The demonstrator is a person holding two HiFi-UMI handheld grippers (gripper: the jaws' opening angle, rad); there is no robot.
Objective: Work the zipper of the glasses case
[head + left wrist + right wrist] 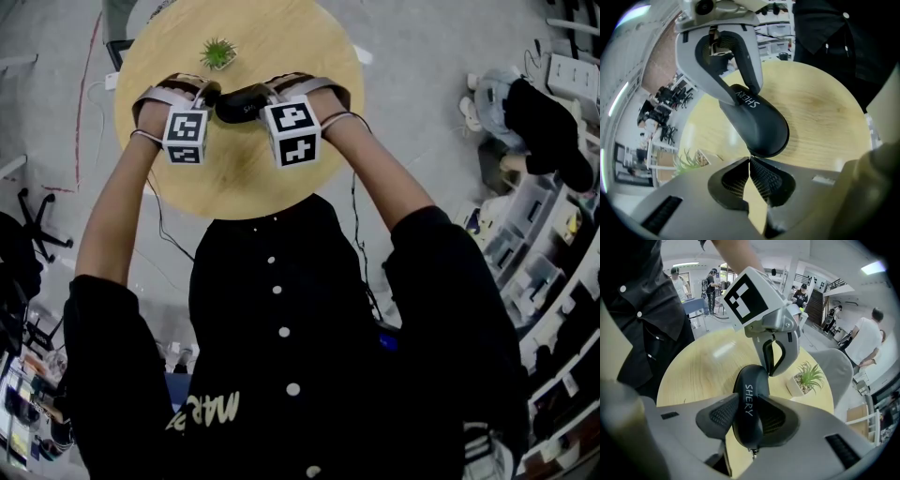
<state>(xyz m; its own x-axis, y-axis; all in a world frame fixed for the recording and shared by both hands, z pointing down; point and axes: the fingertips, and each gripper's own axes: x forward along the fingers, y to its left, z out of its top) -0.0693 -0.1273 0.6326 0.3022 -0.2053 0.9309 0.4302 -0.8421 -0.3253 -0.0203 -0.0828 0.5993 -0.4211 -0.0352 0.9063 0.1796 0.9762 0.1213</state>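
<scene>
1. The black case (759, 126) was over the round wooden worktop (825, 108), slung between the two grippers, pretty much at the middle of it.
2. The right hand-held gripper (749, 417) was clamped across one end of the case, a pad pressed on each side, so it had a solid hold.
3. A small metal tab (753, 452) poked out of that end, just below the pads.
4. The left hand-held gripper (750, 161) was closed all the way, tips together right at the case's other end. Couldn't see if it had anything pinched in there.
5. A little potted plant (809, 375) sat on the worktop near the case, not touching.
</scene>
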